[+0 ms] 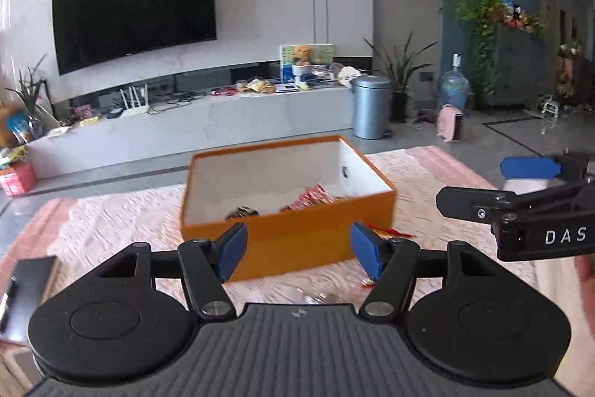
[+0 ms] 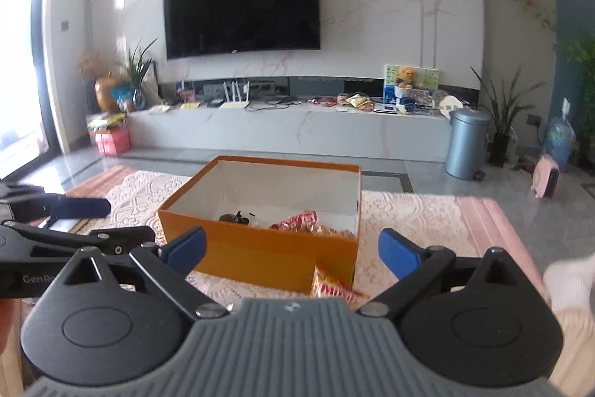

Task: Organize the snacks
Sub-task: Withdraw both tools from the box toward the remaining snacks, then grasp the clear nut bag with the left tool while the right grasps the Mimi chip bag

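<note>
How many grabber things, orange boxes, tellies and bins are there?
grippers: 2, the left gripper and the right gripper
orange box: 1
TV: 1
bin: 1
total: 5

Box (image 2: 260, 255) sits on table (image 2: 416, 222); snacks (image 2: 297, 222) in box; packet (image 2: 331, 285) just in front; TV (image 2: 241, 4) behind.

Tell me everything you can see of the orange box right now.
The orange box is a lidless rectangular carton, cardboard by the look of it, orange outside and white inside. It sits upright on the pink lace-patterned cloth, ahead of both grippers. Inside lie a red snack packet and a small dark item. Another red-yellow snack packet lies against its near wall outside. Neither gripper touches it.
</note>
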`<state>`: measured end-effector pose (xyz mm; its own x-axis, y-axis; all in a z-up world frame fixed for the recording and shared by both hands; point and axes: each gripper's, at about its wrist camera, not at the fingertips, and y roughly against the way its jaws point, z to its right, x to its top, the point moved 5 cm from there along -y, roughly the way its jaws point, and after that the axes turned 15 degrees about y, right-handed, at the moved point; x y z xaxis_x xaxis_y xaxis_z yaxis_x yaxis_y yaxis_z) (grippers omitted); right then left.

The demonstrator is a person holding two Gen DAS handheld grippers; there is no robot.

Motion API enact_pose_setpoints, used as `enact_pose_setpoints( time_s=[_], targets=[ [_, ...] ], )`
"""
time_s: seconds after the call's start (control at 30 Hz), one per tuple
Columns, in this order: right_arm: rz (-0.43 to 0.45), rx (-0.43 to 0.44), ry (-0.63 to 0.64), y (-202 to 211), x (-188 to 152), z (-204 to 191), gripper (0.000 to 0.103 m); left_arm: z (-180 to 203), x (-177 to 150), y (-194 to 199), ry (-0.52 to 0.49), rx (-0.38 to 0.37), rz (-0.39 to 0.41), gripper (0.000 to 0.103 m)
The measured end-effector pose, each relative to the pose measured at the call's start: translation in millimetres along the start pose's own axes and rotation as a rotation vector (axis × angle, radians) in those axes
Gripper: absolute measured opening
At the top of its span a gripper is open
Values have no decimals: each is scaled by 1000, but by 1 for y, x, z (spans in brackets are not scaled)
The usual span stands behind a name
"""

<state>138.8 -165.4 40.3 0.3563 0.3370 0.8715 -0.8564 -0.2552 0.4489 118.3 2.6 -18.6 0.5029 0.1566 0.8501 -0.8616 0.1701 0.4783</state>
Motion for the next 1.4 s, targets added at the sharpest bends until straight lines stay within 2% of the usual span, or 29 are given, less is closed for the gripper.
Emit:
enact_pose_setpoints(
  time_s=[0.2,0.4,0.63,0.83,1.03,1.4],
  targets=[
    [28,-72,-100,12,-48,-3,96,3,-24,-13,41,-48,-61,75],
    [15,-133,-74,0,-85,-13,96,5,-39,-37,77,-60,-116,75],
    [-61,-103,-66,-22,-114,-19,96,-7,-68,-58,106,-30,-199,75],
    [-138,-115,-27,-45,-128,-18,96,-15,-89,-75,115,18,-244,75],
    [-190,-105,-45,-60,-137,-15,97,-20,-99,-87,138,33,-270,75],
    [-268,-103,-66,-83,-148,-14,97,-33,-90,-121,265,-7,-285,76]
  ],
)
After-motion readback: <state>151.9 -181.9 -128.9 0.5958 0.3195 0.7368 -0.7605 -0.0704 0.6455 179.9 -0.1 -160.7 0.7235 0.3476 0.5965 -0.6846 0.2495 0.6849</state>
